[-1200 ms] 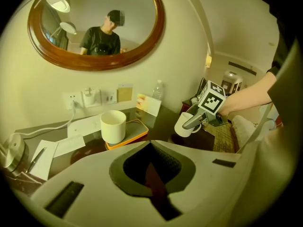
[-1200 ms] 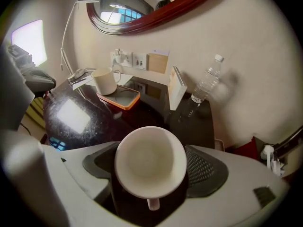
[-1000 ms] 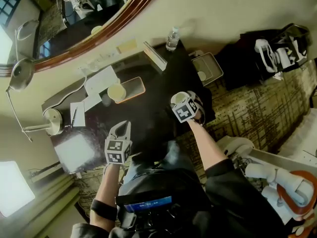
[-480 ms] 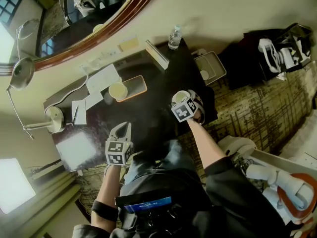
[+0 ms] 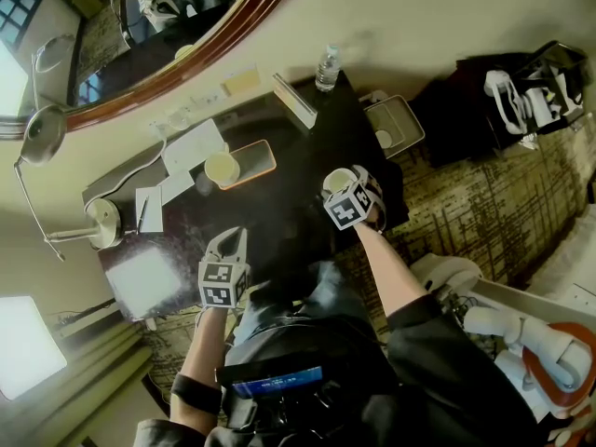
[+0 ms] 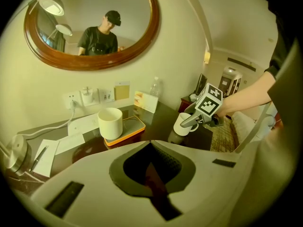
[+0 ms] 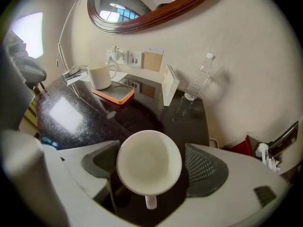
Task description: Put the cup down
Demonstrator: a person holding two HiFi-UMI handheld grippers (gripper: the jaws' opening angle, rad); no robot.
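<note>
The smooth white ceramic cup (image 7: 149,161) stands upright on the glossy dark tabletop (image 7: 142,115), directly between your right gripper's (image 7: 152,167) spread fingers (image 7: 206,169), handle towards you. A dark gap shows beside one pad, so it looks released. Your left gripper (image 6: 151,174), closed and empty, is well off to the side.

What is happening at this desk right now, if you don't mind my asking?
A person works with two handheld grippers. The right gripper has its jaws around a white cup standing on the dark desk; a thin gap shows at one pad, so it looks released. The left gripper is shut and empty, held over the desk's near edge.
</note>
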